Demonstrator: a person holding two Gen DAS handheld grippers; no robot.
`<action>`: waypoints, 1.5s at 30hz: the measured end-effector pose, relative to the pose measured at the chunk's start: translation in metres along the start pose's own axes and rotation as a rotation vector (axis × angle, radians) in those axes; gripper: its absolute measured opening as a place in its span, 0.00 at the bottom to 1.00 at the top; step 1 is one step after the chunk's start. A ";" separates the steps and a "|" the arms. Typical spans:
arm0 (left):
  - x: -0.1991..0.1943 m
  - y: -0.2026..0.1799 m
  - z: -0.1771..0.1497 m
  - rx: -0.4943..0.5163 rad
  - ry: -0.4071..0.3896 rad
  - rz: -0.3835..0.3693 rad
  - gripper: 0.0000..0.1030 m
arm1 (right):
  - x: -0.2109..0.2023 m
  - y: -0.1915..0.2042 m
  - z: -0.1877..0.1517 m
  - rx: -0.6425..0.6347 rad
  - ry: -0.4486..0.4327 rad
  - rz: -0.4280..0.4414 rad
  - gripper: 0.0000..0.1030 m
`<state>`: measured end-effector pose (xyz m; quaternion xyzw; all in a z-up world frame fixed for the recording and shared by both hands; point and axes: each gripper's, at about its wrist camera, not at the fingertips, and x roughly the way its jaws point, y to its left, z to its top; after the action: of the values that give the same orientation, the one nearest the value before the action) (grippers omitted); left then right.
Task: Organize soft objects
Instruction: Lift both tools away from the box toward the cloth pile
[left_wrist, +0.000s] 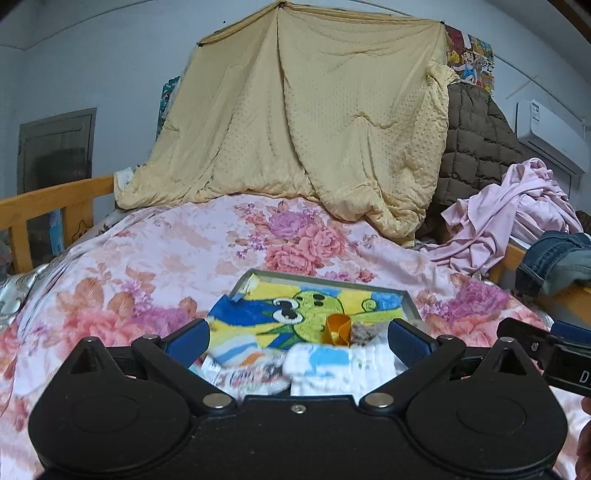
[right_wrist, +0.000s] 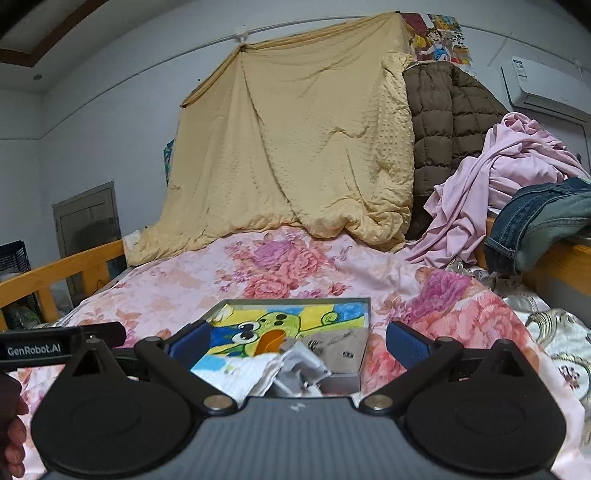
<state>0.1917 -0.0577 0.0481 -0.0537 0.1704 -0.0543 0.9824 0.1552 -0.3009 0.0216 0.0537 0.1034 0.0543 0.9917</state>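
From the left wrist view, the left gripper (left_wrist: 297, 338) hangs wide open and empty above a shallow grey tray (left_wrist: 410, 301) on a floral bedspread (left_wrist: 147, 258). Small folded cloths (left_wrist: 332, 363) lie in the tray's near end.

From the right wrist view, the right gripper (right_wrist: 298, 339) gapes empty too. The cloths (right_wrist: 295, 365) look light and floppy; pinching a folded edge seems best.
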 end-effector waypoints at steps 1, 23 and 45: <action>-0.005 0.002 -0.004 -0.003 -0.001 0.000 0.99 | -0.004 0.002 -0.002 -0.001 0.003 0.002 1.00; -0.057 0.035 -0.069 -0.037 0.034 0.019 0.99 | -0.049 0.027 -0.036 -0.024 0.108 -0.055 1.00; -0.060 0.052 -0.093 -0.004 0.039 0.053 0.99 | -0.021 0.044 -0.053 -0.091 0.288 -0.025 1.00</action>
<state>0.1086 -0.0070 -0.0258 -0.0501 0.1911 -0.0291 0.9799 0.1196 -0.2548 -0.0206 -0.0009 0.2428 0.0536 0.9686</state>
